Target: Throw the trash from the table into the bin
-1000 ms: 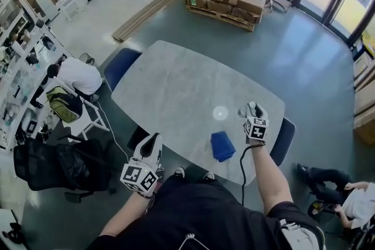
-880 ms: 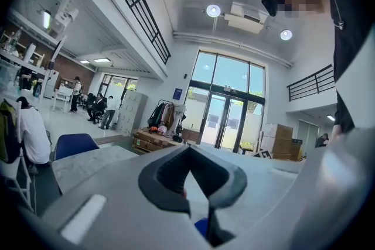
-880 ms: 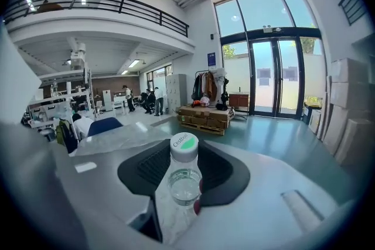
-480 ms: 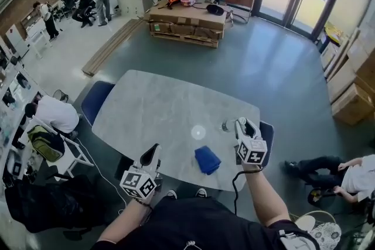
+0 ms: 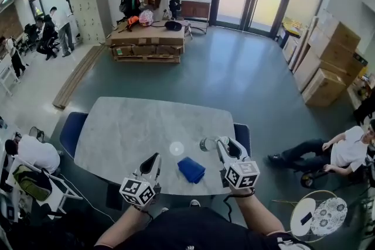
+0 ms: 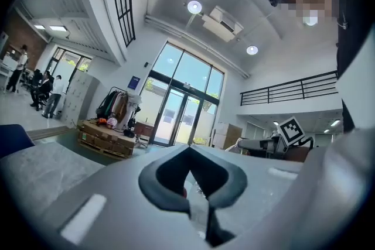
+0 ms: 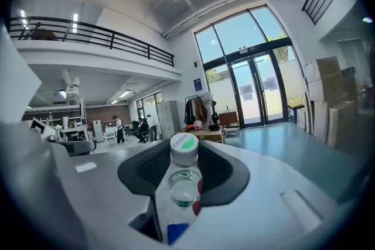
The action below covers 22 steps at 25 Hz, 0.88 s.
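Clear plastic bottle [image 7: 183, 184], white cap with green spot, clamped in right claw [image 5: 224, 146], cap pointing far, over right near part of marble desk [image 5: 129, 126]. Left claw [image 5: 153, 160] pinched together, empty, at near desk edge. Blue cloth [image 5: 191, 170] on desk between the two. Round white container [image 5: 319, 216] on floor, near right; probably the bin. Best done with firm squeeze, swing right clear of desk edge, release only directly above opening.

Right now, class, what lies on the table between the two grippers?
In the head view, a blue cloth lies on the table between the left gripper and the right gripper, which holds a bottle.
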Motion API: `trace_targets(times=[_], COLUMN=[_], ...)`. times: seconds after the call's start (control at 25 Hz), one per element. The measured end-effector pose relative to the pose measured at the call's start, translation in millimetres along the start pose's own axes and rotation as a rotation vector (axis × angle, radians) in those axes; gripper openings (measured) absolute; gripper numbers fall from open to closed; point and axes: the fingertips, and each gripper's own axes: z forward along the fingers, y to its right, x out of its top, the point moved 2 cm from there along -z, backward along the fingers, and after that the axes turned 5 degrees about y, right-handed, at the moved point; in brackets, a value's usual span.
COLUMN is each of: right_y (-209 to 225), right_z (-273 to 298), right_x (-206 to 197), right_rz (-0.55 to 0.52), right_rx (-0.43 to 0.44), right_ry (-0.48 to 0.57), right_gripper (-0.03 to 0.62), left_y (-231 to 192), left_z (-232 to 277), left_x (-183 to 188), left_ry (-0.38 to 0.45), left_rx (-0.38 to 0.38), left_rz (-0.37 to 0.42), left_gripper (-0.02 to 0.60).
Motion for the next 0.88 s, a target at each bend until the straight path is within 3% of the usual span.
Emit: trace_targets(times=[0.32,0.88], right_y=[-1,-6], right_z=[-36,-36], right_x=[7,8], right_rz=[0.008,0.031], right_rx=[-0.033,0.051], right_ry=[-0.002,-0.022], right_gripper=[0.173,0.173], left_y=[25,35], left_z=[14,5], left_x=[-6,-7], left_ry=[-0.012,-0.023], left_rx=[-0.065,-0.019], left_rz=[-0.028,-0.035], left_gripper=[0.002,0.002])
